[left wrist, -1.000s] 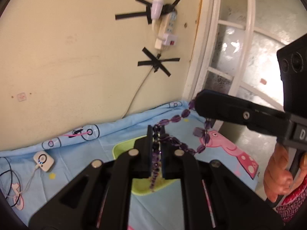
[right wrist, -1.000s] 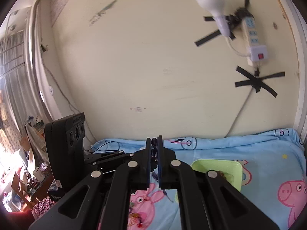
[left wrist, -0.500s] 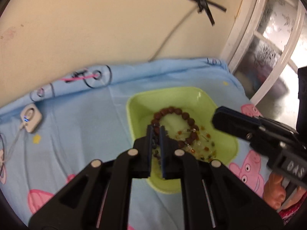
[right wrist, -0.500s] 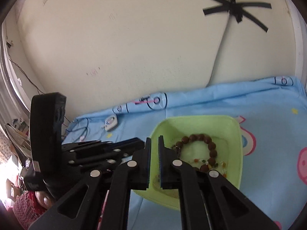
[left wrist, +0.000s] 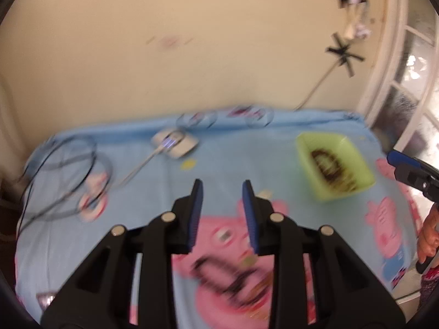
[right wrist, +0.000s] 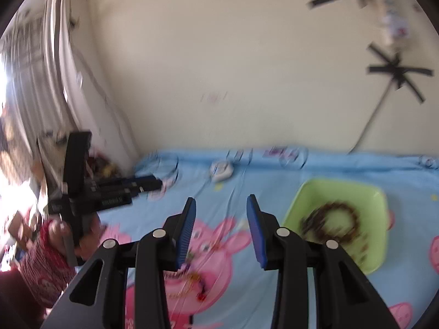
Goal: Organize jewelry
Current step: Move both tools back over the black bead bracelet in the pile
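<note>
A light green tray (left wrist: pixel 362 174) (right wrist: pixel 381 205) lies on the blue cartoon cloth and holds a brown bead bracelet (right wrist: pixel 332 220) (left wrist: pixel 332 168) and other blurred beads. My left gripper (left wrist: pixel 222 192) is open and empty, to the left of the tray, above loose jewelry (left wrist: pixel 233 277) lying on the pink pig print. My right gripper (right wrist: pixel 221 205) is open and empty, left of the tray, above small jewelry pieces (right wrist: pixel 189 277). The right gripper's tip shows at the right edge of the left wrist view (left wrist: pixel 408 168). Both views are motion blurred.
A white charger puck (left wrist: pixel 175 144) (right wrist: pixel 221 170) with its cable and looped black wires (left wrist: pixel 63 175) lies at the cloth's back left. A wall stands behind, with a taped cord (left wrist: pixel 340 52). A white window frame (left wrist: pixel 397 63) is at the right.
Both grippers were shut on a purple bead necklace, came over the green tray, then opened and drew back left. The necklace is no longer in the jaws.
</note>
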{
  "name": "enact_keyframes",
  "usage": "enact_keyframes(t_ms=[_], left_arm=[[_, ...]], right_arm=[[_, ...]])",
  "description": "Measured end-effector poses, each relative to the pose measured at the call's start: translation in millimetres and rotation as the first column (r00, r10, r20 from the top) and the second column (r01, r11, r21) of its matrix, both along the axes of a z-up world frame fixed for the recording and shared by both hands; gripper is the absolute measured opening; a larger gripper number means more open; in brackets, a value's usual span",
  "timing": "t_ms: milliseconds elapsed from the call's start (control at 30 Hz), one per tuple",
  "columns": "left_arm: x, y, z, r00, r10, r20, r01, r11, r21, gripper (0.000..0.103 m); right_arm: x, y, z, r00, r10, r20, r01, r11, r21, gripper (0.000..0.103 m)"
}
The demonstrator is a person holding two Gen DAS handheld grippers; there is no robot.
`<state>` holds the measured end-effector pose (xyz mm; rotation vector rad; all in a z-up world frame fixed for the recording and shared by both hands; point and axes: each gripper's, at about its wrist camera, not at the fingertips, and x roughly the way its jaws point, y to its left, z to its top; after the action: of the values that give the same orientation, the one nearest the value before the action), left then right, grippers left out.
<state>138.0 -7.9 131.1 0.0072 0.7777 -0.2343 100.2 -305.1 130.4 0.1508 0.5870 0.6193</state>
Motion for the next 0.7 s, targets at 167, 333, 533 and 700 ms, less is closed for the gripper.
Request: enact_keyframes(t_ms=[167, 333, 533, 700], left_arm=[[-17, 41, -48, 0.993, 0.044, -0.111, -0.047, 0.998, -0.029, 0.028], [-41, 38, -77, 0.986, -0.042, -0.162, 0.032, 0.997, -0.064, 0.028], [-39, 4, -101, 0.975, -0.123, -0.184, 0.115, 0.992, -0.052, 0.028], [-28, -5, -117, 0.977, -0.114, -0.181, 0.111, 0.994, -0.027, 0.016]], right_arm=[[3, 49, -48, 0.986, 0.083, -0.146, -0.092, 0.994, -0.055, 0.011], [-7, 70, -89, 0.971, 0.068, -0.231, -0.095, 0.990, -0.108, 0.011], [-9, 76, -117, 0.961, 0.028, -0.276, -0.084, 0.978, -0.191, 0.011], [-7, 58, -111, 0.971, -0.187, -0.146, 0.123, 0.923, -0.364, 0.011]])
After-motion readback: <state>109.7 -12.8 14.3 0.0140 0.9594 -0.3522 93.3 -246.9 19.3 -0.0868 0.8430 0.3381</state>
